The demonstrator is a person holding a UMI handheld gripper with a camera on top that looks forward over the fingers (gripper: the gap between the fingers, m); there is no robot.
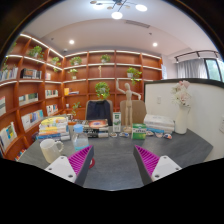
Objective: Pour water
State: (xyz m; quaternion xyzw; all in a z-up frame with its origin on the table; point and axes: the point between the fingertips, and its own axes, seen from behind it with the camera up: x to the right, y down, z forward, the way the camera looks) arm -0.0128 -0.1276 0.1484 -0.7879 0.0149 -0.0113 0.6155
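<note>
Gripper view: gripper (113, 162) open wide, holding nothing.
We note a white mug (50, 149), possibly empty, left of the fingers on the table (112, 170).

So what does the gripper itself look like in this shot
The gripper shows two fingers. Each has a pale, whitish body and a magenta pad on its inner face, the surface ribbed or textured. The pads taper toward the tips. No cables, markings or sleeve are visible, and no hand shows.

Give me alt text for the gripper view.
An open gripper with magenta pads hovers above a dark table, holding nothing. Ahead to the left stands a white mug; books, bottles and a flower vase lie beyond, before wooden bookshelves.
</note>
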